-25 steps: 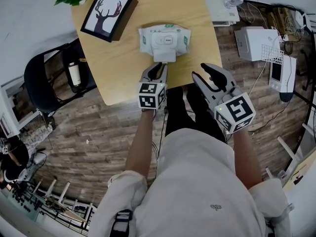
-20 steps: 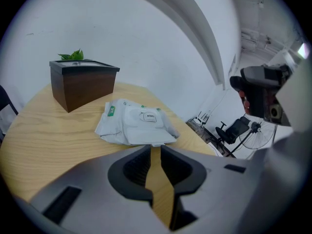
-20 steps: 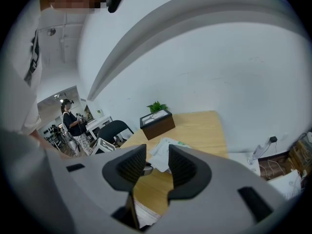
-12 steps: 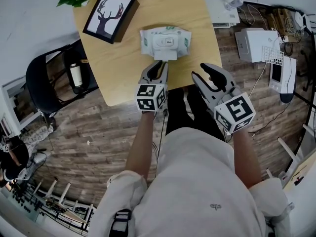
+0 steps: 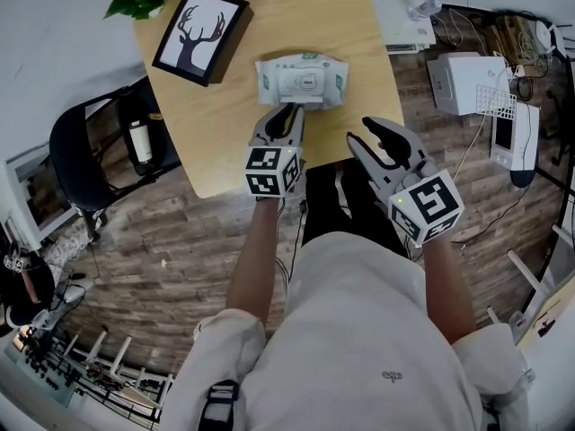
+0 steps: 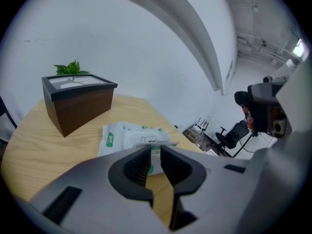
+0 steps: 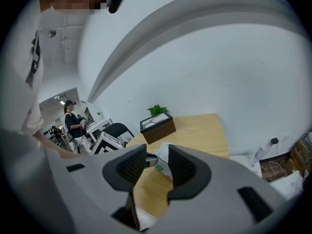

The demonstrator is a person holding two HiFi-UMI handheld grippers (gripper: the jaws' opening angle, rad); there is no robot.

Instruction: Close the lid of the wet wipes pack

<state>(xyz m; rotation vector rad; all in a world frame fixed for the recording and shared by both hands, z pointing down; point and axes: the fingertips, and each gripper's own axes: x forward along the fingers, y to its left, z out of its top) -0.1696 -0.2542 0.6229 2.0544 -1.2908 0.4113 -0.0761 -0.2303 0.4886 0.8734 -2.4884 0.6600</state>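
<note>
**Head view:** The wooden table (image 5: 225,133) has rounded corners. The wet wipes pack (image 5: 301,77) lies near its middle, with bare wood on both sides. A dark picture frame (image 5: 199,34) with a stag print sits by the far left corner, well apart from the pack. The left gripper (image 5: 289,110) has its tips at the pack's near edge. The right gripper (image 5: 359,131) hangs over the table's near edge, clear of the pack.

**Left gripper view:** The left gripper (image 6: 155,147) has ribbed dark pads a narrow gap apart. The jaws are closing, and nothing is pinched between them. The pack (image 6: 117,138) is soft, crinkled white film with green marks. Its stiff lid (image 6: 148,140) sits tilted just past the fingertips and carries small print that reads "OPEN" upside down. The frame (image 6: 78,101) is a boxy wooden block with a leafy plant (image 6: 70,68) behind it.

**Right gripper view:** The right gripper (image 7: 157,152) has its jaws apart and holds nothing. The pack (image 7: 165,155) shows in part beyond the gap. Smooth table (image 7: 204,130) runs free to the right edge.
</note>
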